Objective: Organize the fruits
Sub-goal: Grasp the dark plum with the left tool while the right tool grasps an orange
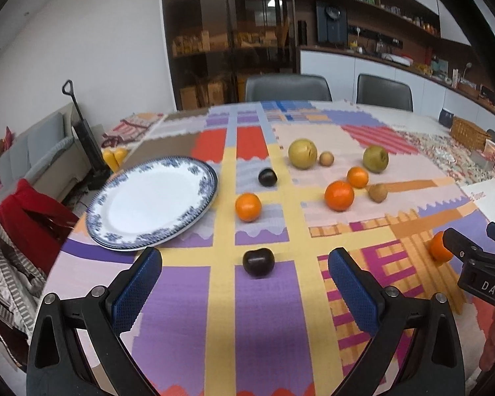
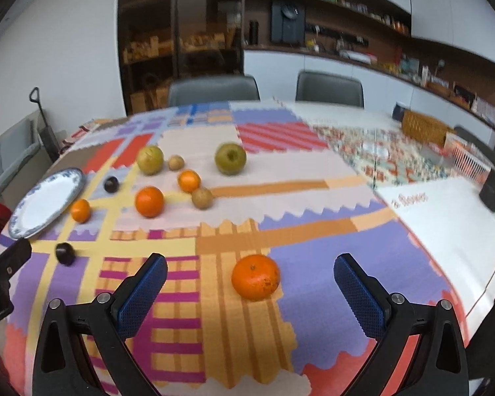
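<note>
My left gripper (image 1: 246, 265) is open and empty, its blue pads on either side of a dark plum (image 1: 258, 262) on the patchwork cloth. A blue-rimmed white plate (image 1: 151, 203) lies at the left with nothing on it. Beyond lie a second plum (image 1: 267, 177), several oranges (image 1: 248, 207), two green pears (image 1: 302, 153) and two small brown fruits (image 1: 378, 192). My right gripper (image 2: 250, 272) is open and empty, with an orange (image 2: 255, 276) lying between its pads. The plate (image 2: 46, 201) shows at the left in the right wrist view.
Two grey chairs (image 1: 288, 87) stand at the table's far side. A wicker basket (image 2: 424, 128), a pink crate (image 2: 468, 158) and a dark mug (image 2: 493, 189) sit at the right. A red cloth (image 1: 33, 217) hangs at the left edge.
</note>
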